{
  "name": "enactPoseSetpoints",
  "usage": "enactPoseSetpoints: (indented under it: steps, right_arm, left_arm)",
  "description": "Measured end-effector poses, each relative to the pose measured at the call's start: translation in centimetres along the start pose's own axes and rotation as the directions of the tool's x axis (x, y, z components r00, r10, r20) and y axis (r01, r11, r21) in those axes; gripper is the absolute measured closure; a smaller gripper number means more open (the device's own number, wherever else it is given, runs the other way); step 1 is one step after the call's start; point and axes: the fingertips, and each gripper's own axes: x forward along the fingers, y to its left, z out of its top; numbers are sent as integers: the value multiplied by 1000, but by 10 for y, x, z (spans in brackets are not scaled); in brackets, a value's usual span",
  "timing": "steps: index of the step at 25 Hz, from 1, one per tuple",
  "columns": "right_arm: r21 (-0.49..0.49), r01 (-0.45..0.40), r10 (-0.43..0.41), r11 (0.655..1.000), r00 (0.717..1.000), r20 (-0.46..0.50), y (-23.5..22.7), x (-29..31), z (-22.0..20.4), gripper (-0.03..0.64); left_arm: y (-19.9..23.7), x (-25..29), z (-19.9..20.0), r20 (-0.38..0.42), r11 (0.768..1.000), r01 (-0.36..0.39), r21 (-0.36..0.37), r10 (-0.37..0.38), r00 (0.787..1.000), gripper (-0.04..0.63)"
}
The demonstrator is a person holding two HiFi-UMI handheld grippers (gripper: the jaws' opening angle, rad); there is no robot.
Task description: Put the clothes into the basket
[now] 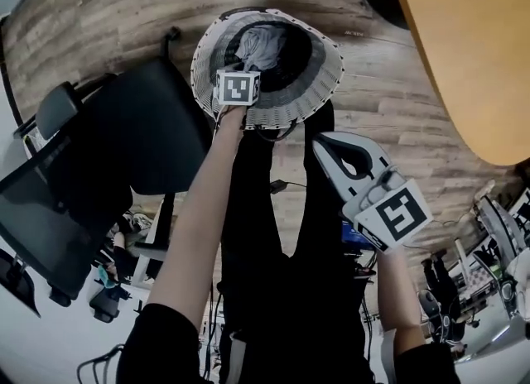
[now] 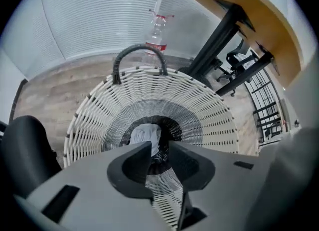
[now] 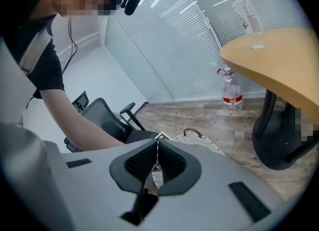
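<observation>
A white woven basket (image 1: 319, 84) with a dark handle stands on the wood floor. A pale grey garment (image 1: 263, 45) lies crumpled in its dark bottom. My left gripper (image 1: 238, 93) hangs above the basket's near rim and points steeply down into it. In the left gripper view the left gripper (image 2: 160, 148) has a narrow gap between its jaws with nothing in it, and the garment (image 2: 144, 135) and basket wall (image 2: 209, 110) show beyond. My right gripper (image 1: 321, 146) is held to the right of the basket, jaws shut and empty (image 3: 157, 143); the basket (image 3: 199, 140) lies past it.
A black office chair (image 1: 141, 126) stands left of the basket. A round wooden table (image 1: 472, 51) on a dark base (image 3: 279, 140) is at the right. One water bottle (image 2: 157, 33) stands on the floor behind the basket; another (image 3: 245, 11) is on the table.
</observation>
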Motion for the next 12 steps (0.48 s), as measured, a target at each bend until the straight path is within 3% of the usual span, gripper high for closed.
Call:
enactPoseSetpoints:
  steps: [12]
  right_arm:
    - [-68, 24, -24, 997, 1000, -1, 43, -62, 31, 600]
  left_arm:
    - [-28, -115, -6, 38, 1000, -12, 24, 11, 999, 542]
